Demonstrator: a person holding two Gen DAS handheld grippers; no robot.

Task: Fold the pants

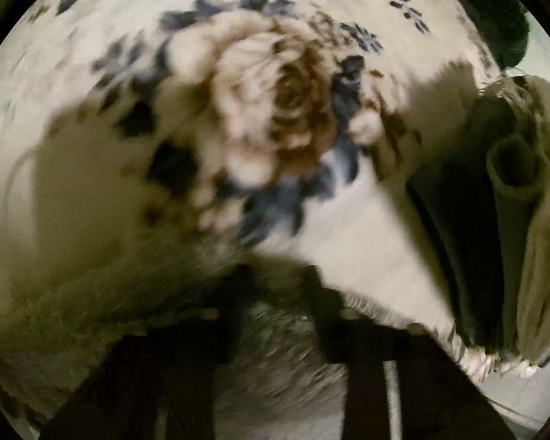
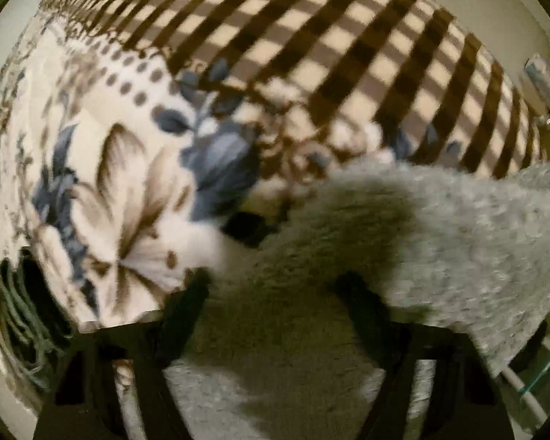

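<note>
Pale grey fuzzy fleece pants point(image 2: 440, 227), nubbly pile. In the right wrist view they run from the right edge down toward the bottom centre, lying over the patterned bed cover and passing between the two dark fingers of the right gripper point(image 2: 275, 286). The fingers stand well apart with the fabric between them; motion blur hides whether the pads press it, so grip cannot be told.

In the left wrist view a strip of the same grey fleece point(image 1: 282, 359) sits between the dark fingers of the left gripper point(image 1: 275, 286) at the bottom centre. Fingers look fairly close together on either side of it, but the frame is heavily smeared; cannot tell if they pinch.

Underneath: cream plush blanket with large tan roses and blue-grey leaves point(image 1: 267, 117), point(image 2: 128, 190). Farther up in the right view, a brown-and-cream checked section of bedding point(image 2: 366, 47). At the right of the left view, hanging cream folds of cloth point(image 1: 539, 256), partly in shadow.
</note>
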